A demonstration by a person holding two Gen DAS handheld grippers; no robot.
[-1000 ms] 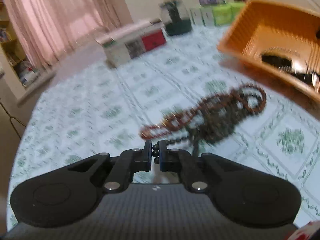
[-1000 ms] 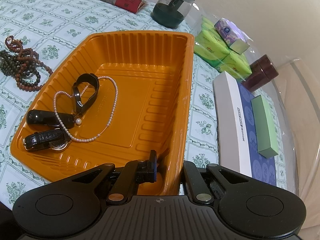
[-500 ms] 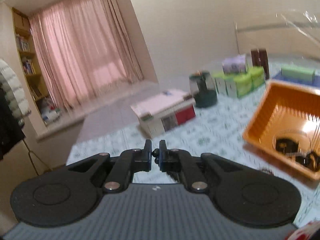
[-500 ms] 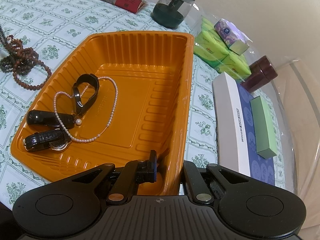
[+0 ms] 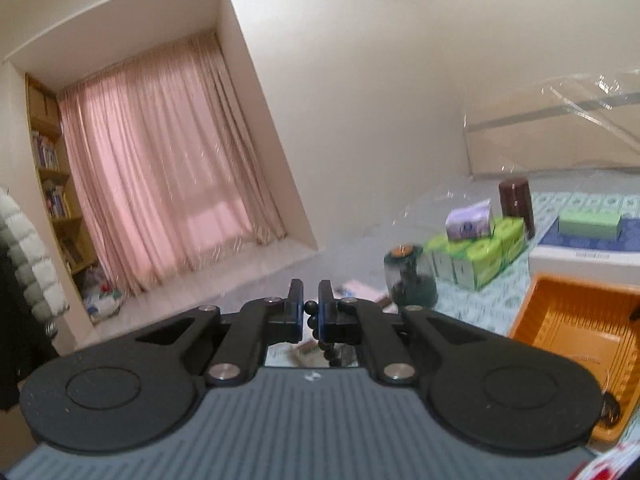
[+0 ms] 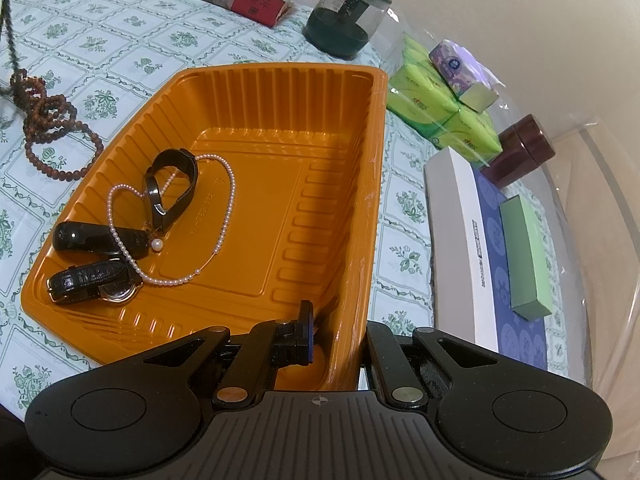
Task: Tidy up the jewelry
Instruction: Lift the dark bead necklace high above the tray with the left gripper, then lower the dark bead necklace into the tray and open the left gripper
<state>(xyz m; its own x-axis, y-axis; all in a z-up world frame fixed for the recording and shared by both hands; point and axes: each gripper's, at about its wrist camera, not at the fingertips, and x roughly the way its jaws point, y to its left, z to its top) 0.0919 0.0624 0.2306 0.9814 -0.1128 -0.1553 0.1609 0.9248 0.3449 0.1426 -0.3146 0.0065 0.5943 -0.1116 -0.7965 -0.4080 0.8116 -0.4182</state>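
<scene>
A strand of dark round beads (image 5: 311, 320) is pinched between the closed pads of the left hand-held gripper (image 5: 310, 311), held high. In the right wrist view the strand (image 6: 8, 28) is seen hanging taut above a heap of reddish-brown wooden beads (image 6: 52, 128) on the floral tabletop (image 6: 120, 40). The right hand-held gripper (image 6: 340, 328) is clamped on the thin rim of the ribbed orange plastic tray (image 6: 280, 140). Inside, a pearl necklace (image 6: 224, 216), a glossy black bangle (image 6: 172, 184) and a leather-strapped watch (image 6: 92, 280) are bunched at one end; the ridged floor beyond lies bare.

right hand-held gripper (image 6: 334, 330) clamps orange tray (image 6: 372, 184) wall | pearl necklace (image 6: 224, 216) inside
</scene>
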